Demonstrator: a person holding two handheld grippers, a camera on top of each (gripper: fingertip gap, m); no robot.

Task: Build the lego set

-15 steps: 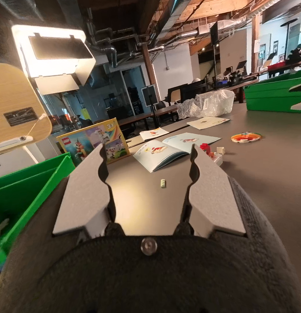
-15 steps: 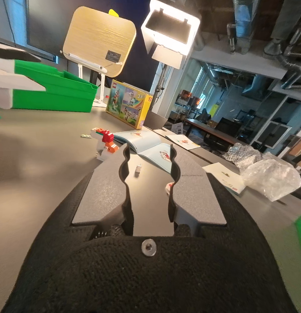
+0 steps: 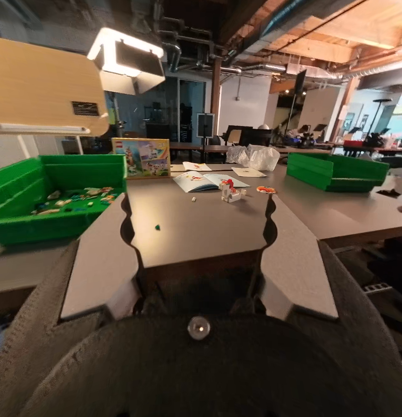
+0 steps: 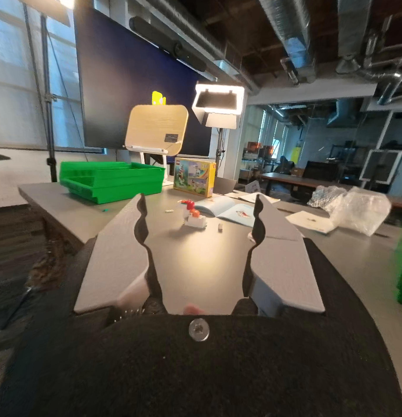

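A small white, red and orange lego model [image 3: 229, 191] stands on the grey table [image 3: 195, 243], in front of an open instruction booklet [image 3: 209, 180]; it also shows in the right wrist view [image 4: 192, 214]. A small pale brick [image 3: 194, 199] and a tiny green piece [image 3: 157, 228] lie loose on the table. A green bin [image 3: 60, 216] at the left holds several loose bricks. My left gripper [image 3: 197, 198] is open and empty, held back over the table's near edge. My right gripper [image 4: 200, 198] is open and empty, above the table, well short of the model.
The yellow lego box [image 3: 142, 159] stands behind the booklet. Empty green bins [image 3: 335, 178] stand at the right. A round orange and white piece [image 3: 266, 189], clear plastic bags [image 3: 256, 155], loose leaflets [image 3: 248, 172] and a wooden book stand [image 4: 157, 130] are on the table. A light panel [image 4: 218, 101] stands behind.
Both grippers have pulled back and risen away from the table, so the model and bricks look farther off. The right gripper's fingers have opened wider. Nothing was picked up.
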